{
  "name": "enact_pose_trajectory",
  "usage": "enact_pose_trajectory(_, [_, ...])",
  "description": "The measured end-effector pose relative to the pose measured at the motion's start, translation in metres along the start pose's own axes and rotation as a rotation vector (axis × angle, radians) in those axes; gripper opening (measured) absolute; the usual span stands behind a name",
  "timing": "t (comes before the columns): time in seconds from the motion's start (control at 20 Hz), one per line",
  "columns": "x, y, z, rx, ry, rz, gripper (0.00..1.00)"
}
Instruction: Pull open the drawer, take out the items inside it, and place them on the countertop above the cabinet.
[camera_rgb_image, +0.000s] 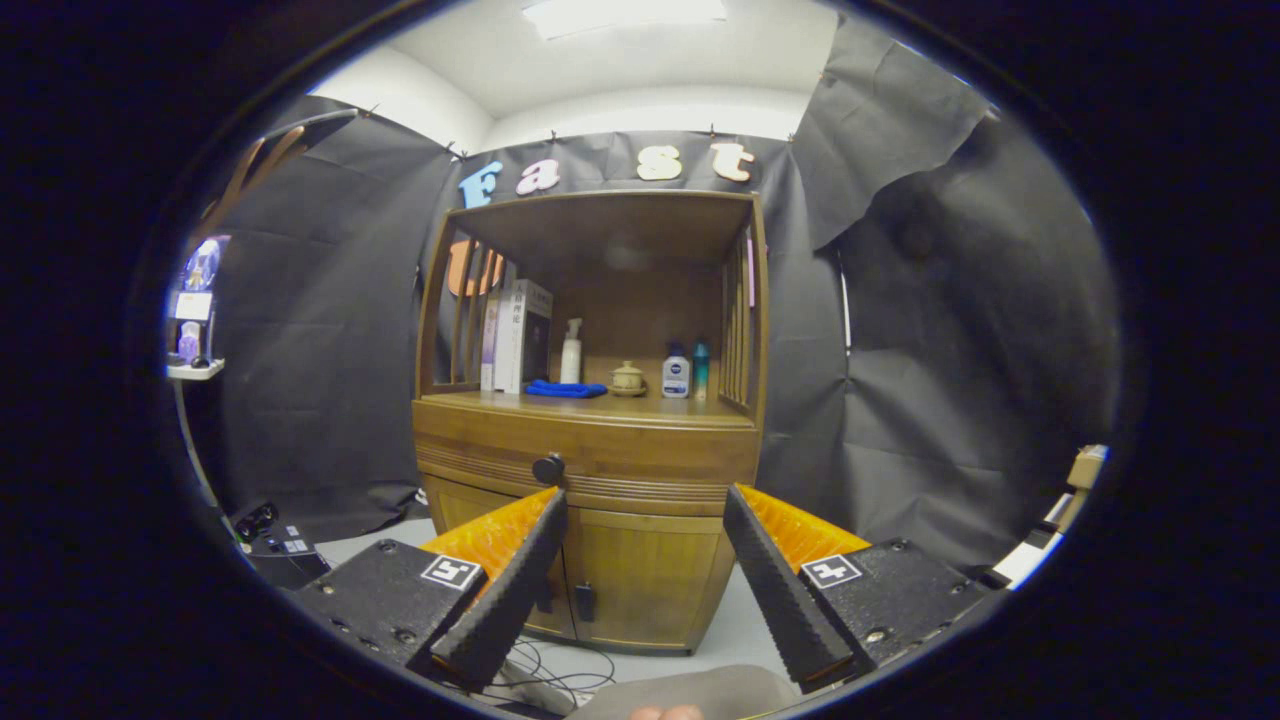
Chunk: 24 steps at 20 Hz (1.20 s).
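1. The tool (645, 505) is spread wide with nothing between its fingers, facing the cabinet (590, 520) from some way off. By my reading the task is at its start: the drawer (600, 455) is fully closed.
2. Just beyond the left finger's tip sits the drawer's dark knob (548, 468). The next move calls for advancing, shifting slightly left to bring the knob between the fingers, then closing and pulling straight back.
3. The items inside are hidden.
4. Above the drawer, the bench (640, 408) carries books (520, 335), a blue cloth (566, 389), a pump bottle (571, 352), a small jar (628, 379) and two bottles (687, 372); its front strip looks free.
5. Slatted side rails (738, 330) limit sideways entry; open floor lies either side of the cabinet.
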<state>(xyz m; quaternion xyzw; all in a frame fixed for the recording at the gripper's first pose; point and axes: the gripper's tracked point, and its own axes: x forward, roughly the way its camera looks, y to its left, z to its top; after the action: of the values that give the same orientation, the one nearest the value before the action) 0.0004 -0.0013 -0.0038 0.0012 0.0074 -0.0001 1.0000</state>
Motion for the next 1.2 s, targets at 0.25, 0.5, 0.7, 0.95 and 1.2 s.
enact_pose_trajectory(0.25, [0.003,0.008,0.004,-0.005,-0.015,0.015,1.0])
enact_pose_trajectory(0.5, [0.037,0.031,0.011,-0.005,-0.017,0.047,1.0])
enact_pose_trajectory(0.7, [0.098,0.072,0.023,-0.02,-0.014,0.103,1.0])
enact_pose_trajectory(0.95, [0.19,0.124,-0.014,0.006,0.137,0.13,0.98])
enact_pose_trajectory(1.2, [0.241,0.126,-0.049,0.028,0.253,0.055,0.94])
